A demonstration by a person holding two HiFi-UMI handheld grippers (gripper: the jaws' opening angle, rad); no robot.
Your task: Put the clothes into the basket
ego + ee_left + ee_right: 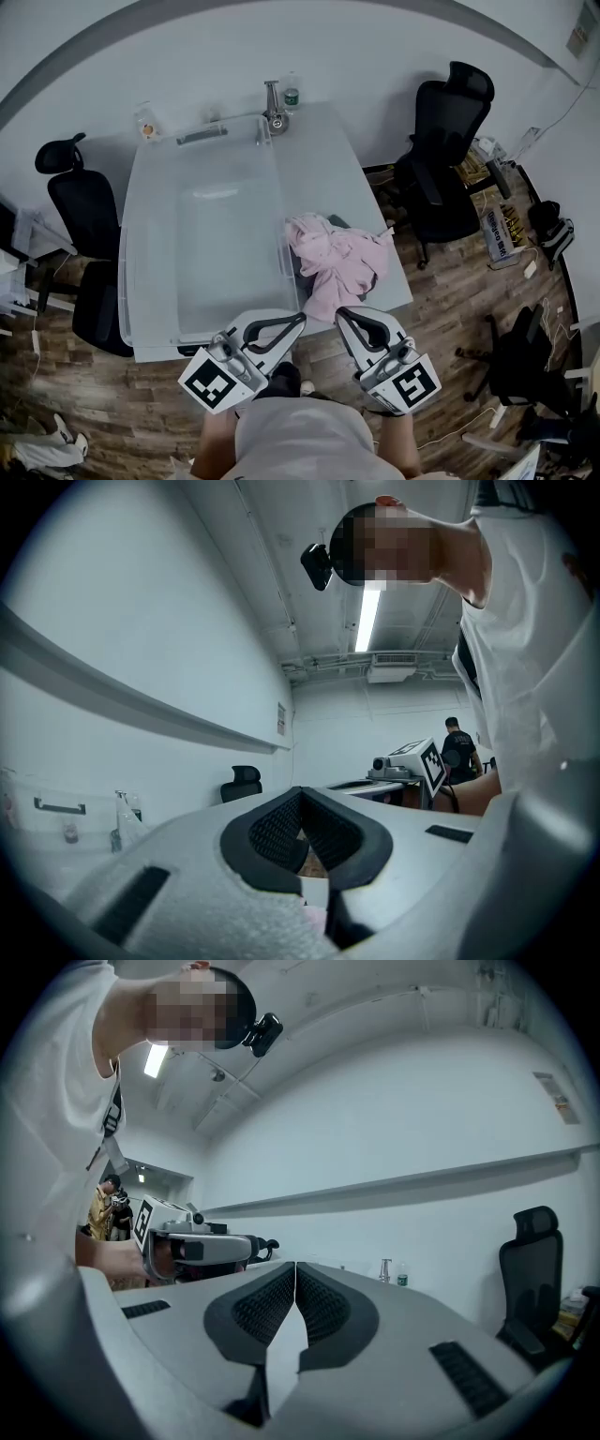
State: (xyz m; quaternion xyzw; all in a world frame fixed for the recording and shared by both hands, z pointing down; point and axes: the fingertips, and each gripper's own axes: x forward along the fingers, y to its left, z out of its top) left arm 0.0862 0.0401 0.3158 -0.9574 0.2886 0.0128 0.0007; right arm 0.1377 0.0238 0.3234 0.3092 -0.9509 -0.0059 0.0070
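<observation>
**Hovering short of the clothes, with nothing in the basket yet**

The basket, a big clear tub, is taking up the left side of the white table, and its bottom is showing bare: no garment is lying inside it. The clothes, a crumpled pink heap with something darker peeking out beneath, are resting on the table just to the right of the basket, touching or almost touching its right wall near the near end.

Both tools are hanging at the basket's near right corner, just off the table edge and pointing level toward the heap. The left gripper is keeping its jaws pressed together with nothing between the pads, as its own view is showing. The right gripper, a little further right of the basket, is likewise showing its ribbed pads meeting tip to tip and pinching nothing. Neither one is touching the fabric.

Judging by this, the task is sitting at its very start. Everything is remaining to be done: spreading the jaws, taking hold of the heap, lifting it over the basket's right wall and letting it fall inside. The pile may be holding several pieces, so more than one trip could be needed.
</observation>
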